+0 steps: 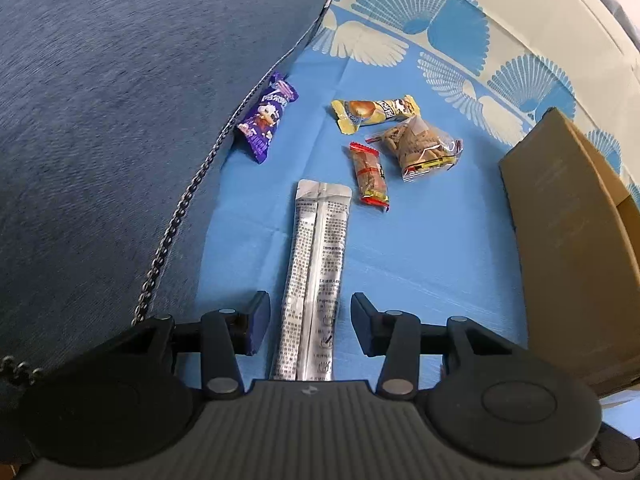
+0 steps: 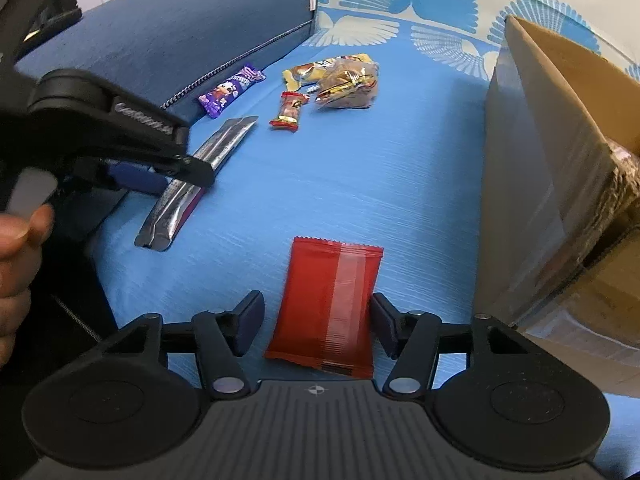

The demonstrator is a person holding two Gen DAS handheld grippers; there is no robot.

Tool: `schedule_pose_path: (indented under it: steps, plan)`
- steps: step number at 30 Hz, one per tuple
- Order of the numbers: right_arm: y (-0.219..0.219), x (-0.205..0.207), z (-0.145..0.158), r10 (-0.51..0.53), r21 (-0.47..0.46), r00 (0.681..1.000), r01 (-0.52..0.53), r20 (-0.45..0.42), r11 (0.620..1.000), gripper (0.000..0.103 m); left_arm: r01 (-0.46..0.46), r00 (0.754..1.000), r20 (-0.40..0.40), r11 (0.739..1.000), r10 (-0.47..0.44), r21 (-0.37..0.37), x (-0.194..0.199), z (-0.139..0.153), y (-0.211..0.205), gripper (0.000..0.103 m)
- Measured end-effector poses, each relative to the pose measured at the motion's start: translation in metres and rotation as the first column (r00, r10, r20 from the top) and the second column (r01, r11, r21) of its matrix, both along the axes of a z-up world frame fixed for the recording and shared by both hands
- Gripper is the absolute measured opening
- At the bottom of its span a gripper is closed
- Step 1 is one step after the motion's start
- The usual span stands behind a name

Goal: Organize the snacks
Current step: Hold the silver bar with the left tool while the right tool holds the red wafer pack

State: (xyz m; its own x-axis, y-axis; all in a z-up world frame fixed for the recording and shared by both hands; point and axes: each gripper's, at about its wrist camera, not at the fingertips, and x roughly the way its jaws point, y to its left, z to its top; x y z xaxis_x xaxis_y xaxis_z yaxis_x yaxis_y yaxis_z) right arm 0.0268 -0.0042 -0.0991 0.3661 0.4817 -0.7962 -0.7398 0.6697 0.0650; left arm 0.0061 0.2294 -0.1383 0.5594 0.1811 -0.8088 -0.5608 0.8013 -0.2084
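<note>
Fingers of both grippers stand apart, each pair straddling a packet without pressing it. At the bottom centre of the left wrist view, we see the left gripper (image 1: 306,322) with a long silver sachet (image 1: 316,272) running up the frame between its pads. At the bottom centre of the right wrist view, the right gripper (image 2: 318,322) brackets a red packet (image 2: 328,304), whose right edge lies just beside the right pad. Both packets lie flat on the blue cloth (image 2: 360,184); the cardboard box (image 2: 552,152) rises at the right edge.

We judge two risks: thin, flat foil may slip or buckle if the pads close above the cloth, and the off-centre red packet may twist as one pad meets it first.

Only the right view shows the red packet, the person's hand (image 2: 18,256) and the left gripper from outside. Only the left view shows print on the sachet.
</note>
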Motion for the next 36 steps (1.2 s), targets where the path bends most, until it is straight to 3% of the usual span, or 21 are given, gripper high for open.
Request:
schedule_pose_path:
  steps: [7,10,16,19,26,32,36]
  plan:
    - [-0.001,0.001,0.000,-0.012,-0.005,1.000,0.012,0.016,1.000,0.059,0.025,0.999,-0.027,0.997,-0.023,0.077,0.008,-0.002,-0.009,0.049]
    - [-0.002,0.000,0.001,-0.015,-0.009,0.999,0.016,0.032,1.000,0.049,0.032,0.999,-0.039,0.994,-0.028,0.102,0.010,-0.002,-0.012,0.049]
    - [-0.007,0.003,0.010,-0.048,0.019,0.995,0.046,0.085,0.999,0.044,0.036,0.999,-0.040,0.990,-0.031,0.135,0.009,0.000,-0.015,0.027]
    - [-0.010,0.006,0.016,-0.065,0.046,0.994,0.061,0.089,0.997,0.044,0.077,0.997,-0.039,0.990,-0.073,0.118,0.008,0.007,-0.016,0.026]
    - [-0.010,0.010,0.020,-0.084,0.078,0.994,0.079,0.070,0.994,0.044,0.217,0.975,-0.033,0.975,-0.219,-0.036,-0.003,0.007,-0.012,0.027]
    - [-0.004,0.012,0.016,-0.076,0.074,0.995,0.072,0.059,0.995,0.045,0.188,0.982,-0.007,0.982,-0.188,-0.036,-0.005,0.002,-0.019,0.028]
    - [-0.001,0.013,0.010,-0.077,0.053,0.996,0.075,0.048,0.996,0.045,0.195,0.980,-0.041,0.981,-0.194,0.021,0.002,0.001,-0.027,0.031]
